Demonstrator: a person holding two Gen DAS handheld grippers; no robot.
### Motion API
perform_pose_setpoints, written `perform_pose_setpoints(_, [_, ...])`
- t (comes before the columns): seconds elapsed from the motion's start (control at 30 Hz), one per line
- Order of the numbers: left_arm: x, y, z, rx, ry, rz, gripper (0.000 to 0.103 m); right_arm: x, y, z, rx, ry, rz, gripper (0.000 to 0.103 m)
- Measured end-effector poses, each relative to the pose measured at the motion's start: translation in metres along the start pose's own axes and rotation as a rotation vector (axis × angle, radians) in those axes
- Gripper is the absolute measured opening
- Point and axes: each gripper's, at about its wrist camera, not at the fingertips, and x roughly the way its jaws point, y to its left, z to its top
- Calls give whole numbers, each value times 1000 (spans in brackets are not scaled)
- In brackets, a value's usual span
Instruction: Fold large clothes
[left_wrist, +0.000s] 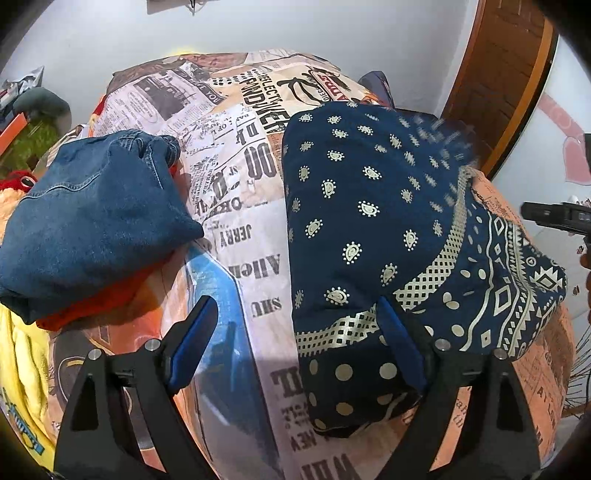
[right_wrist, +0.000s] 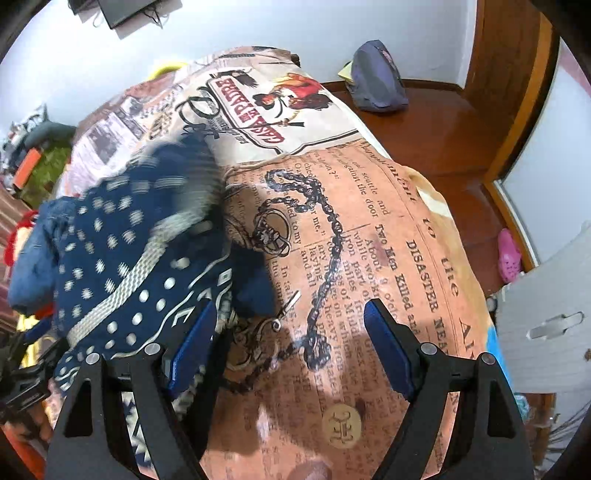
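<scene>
A bed under a newspaper-print bedspread fills both views. On its right half lies the navy patterned garment, folded into a thick bundle, its bordered hem nearest. At the far left sits a folded denim garment on an orange one, well apart from the navy bundle. The left gripper is spread wide, its right finger touching the navy hem. The right gripper is also spread, empty over the bedspread, with the navy cloth by its left finger
</scene>
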Motion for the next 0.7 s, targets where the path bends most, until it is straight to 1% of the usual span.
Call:
perform_pose_setpoints(0.13, [-4,-2,0,4,-4,14,89,-14,18,-6,-60,-18,40,79])
perform_pose_setpoints(0.27, [-12,-6,2,15,-15,40,88,-18,38,-17,-110,-7,104,80])
perform_pose_setpoints(0.4, [-24,-6,6,23,-32,58,88,-1,45,-23,-98,43,183,80])
perform_pose_setpoints(0.47, [-32,-5,10,20,-54,51,88,11,46,-29,-78,88,219,80])
perform_pose_setpoints(0.57, [-41,-1,17,-5,-75,7,88,29,46,-36,-67,153,255,80])
perform_pose_setpoints(0.63, [-40,1,22,-29,-66,-62,88,39,45,-39,-54,179,278,80])
perform_pose_setpoints(0.7, [-33,4,27,-53,-39,-136,88,46,42,-38,-33,194,314,80])
